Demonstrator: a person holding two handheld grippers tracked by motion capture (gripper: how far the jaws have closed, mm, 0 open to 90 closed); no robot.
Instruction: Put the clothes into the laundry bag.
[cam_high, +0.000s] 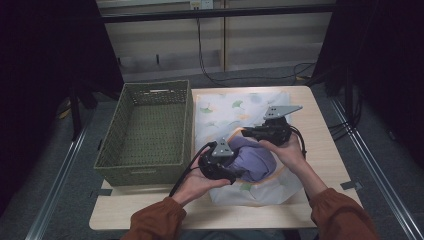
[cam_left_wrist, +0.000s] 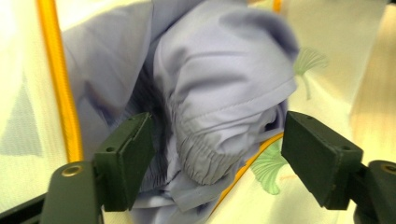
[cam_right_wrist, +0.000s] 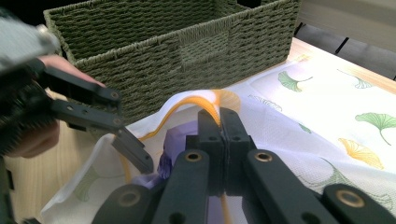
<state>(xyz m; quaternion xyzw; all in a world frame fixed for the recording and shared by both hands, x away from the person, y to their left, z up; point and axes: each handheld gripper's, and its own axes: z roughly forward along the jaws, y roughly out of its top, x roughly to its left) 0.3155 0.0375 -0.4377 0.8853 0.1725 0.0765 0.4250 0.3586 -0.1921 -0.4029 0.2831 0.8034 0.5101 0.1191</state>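
Hiding the bag's mouth, the right hand-held gripper (cam_right_wrist: 219, 122) clamps its orange rim (cam_right_wrist: 196, 103); the left hand-held gripper (cam_left_wrist: 217, 140) stands apart around purple cloth (cam_left_wrist: 224, 93).

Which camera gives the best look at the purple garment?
The left gripper view: the purple garment sits close up, its folds and gathered cuff plain. The high view shows it small between the hands. The right gripper view shows just a sliver beside the jaws.

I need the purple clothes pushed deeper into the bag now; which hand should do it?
Probably left. The left tongs stand open around the purple clothes, while the right tongs are clamped on the bag's yellow rim, holding it open.
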